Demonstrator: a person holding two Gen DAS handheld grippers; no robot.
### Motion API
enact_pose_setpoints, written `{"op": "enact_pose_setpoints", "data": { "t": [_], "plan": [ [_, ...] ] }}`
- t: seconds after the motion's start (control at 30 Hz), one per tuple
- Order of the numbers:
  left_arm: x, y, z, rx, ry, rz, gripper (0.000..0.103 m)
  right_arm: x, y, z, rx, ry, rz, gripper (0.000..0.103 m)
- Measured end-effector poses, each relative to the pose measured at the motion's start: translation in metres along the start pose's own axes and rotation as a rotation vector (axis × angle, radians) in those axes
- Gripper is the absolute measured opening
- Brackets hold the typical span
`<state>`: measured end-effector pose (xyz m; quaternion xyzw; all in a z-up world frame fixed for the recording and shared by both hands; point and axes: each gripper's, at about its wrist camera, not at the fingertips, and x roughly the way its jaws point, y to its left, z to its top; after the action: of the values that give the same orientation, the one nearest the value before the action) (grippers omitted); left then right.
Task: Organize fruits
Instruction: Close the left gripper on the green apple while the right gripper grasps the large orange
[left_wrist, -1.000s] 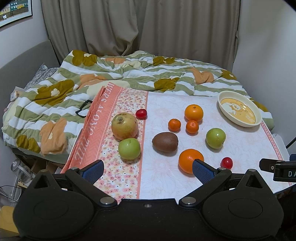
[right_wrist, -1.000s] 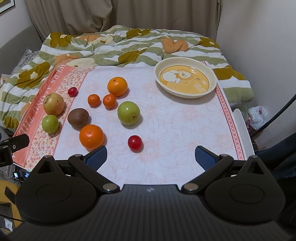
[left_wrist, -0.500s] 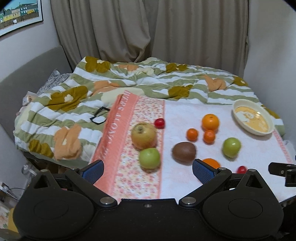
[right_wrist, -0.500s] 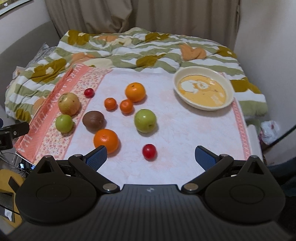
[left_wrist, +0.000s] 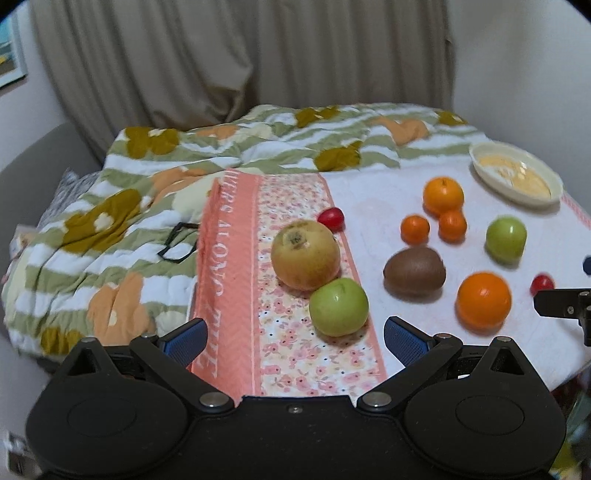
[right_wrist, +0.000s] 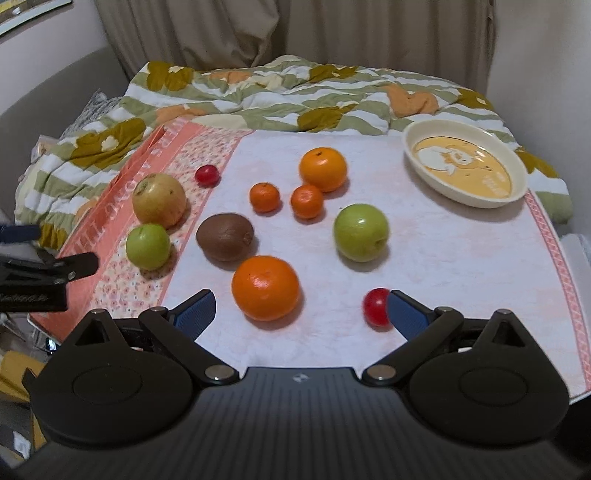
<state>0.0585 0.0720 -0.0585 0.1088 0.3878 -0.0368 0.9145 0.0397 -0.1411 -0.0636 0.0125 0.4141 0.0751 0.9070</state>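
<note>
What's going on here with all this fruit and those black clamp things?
A person holds a two-finger gripper in each hand and is sorting fruit on a cloth-covered table. Both are open and hold nothing. The right gripper is low over the near edge, with an orange and a red tomato just ahead of its fingers. The left gripper faces a green apple. The bowl at the far right has no fruit in it yet.

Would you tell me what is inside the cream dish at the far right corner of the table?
The cream dish holds no fruit: only its printed yellow cartoon base shows. Its near wall hides a thin strip of the floor. All fruit, like the nearest green apple, lies outside it.
</note>
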Motion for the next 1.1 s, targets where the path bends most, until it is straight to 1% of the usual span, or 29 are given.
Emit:
{"op": "enact_pose_setpoints", "data": {
  "t": [0.2,0.3,0.33,0.37,0.4,0.43,0.5,0.53,0.57,0.63,0.7,0.73,0.77,0.83,0.97,1.03,1.1],
  "plan": [
    [0.026,-0.006,-0.004,0.112,-0.023,-0.052,0.103,0.023,0.007,-0.012,-0.027,-0.006,-0.013,0.103],
    [0.039,-0.007,-0.002,0.142,-0.035,-0.097,0.101,0.033,0.013,-0.016,-0.08,-0.01,-0.026,0.103],
    [0.043,-0.007,-0.001,0.147,-0.034,-0.106,0.099,0.037,0.014,-0.017,-0.093,-0.008,-0.03,0.103],
    [0.048,-0.008,0.001,0.152,-0.028,-0.117,0.093,0.04,0.015,-0.017,-0.1,-0.003,-0.033,0.103],
    [0.052,-0.009,0.002,0.154,-0.021,-0.124,0.09,0.042,0.014,-0.017,-0.102,0.001,-0.031,0.103],
    [0.056,-0.009,0.003,0.155,-0.012,-0.131,0.087,0.045,0.015,-0.018,-0.101,0.003,-0.028,0.103],
    [0.064,-0.009,0.005,0.154,0.001,-0.143,0.086,0.05,0.015,-0.017,-0.1,0.007,-0.021,0.103],
    [0.067,-0.01,0.005,0.151,0.005,-0.147,0.083,0.052,0.015,-0.017,-0.104,0.007,-0.018,0.103],
    [0.069,-0.009,0.006,0.148,0.009,-0.153,0.079,0.053,0.016,-0.017,-0.108,0.008,-0.016,0.103],
    [0.075,-0.009,0.007,0.139,0.022,-0.164,0.074,0.056,0.018,-0.015,-0.109,0.008,-0.01,0.103],
    [0.079,-0.008,0.008,0.125,0.034,-0.181,0.073,0.061,0.019,-0.014,-0.104,0.011,0.003,0.103],
    [0.081,-0.008,0.008,0.119,0.041,-0.191,0.07,0.062,0.02,-0.013,-0.103,0.012,0.007,0.102],
    [0.082,-0.008,0.009,0.113,0.049,-0.198,0.064,0.064,0.021,-0.013,-0.102,0.013,0.01,0.101],
    [0.085,-0.007,0.009,0.093,0.061,-0.222,0.059,0.067,0.024,-0.011,-0.103,0.015,0.016,0.097],
    [0.085,-0.006,0.01,0.074,0.067,-0.229,0.059,0.073,0.027,-0.01,-0.1,0.019,0.019,0.092],
    [0.083,-0.004,0.009,0.068,0.068,-0.233,0.059,0.075,0.028,-0.009,-0.099,0.023,0.019,0.087],
    [0.081,-0.004,0.007,0.07,0.066,-0.234,0.059,0.077,0.027,-0.008,-0.096,0.024,0.022,0.086]
  ]
}}
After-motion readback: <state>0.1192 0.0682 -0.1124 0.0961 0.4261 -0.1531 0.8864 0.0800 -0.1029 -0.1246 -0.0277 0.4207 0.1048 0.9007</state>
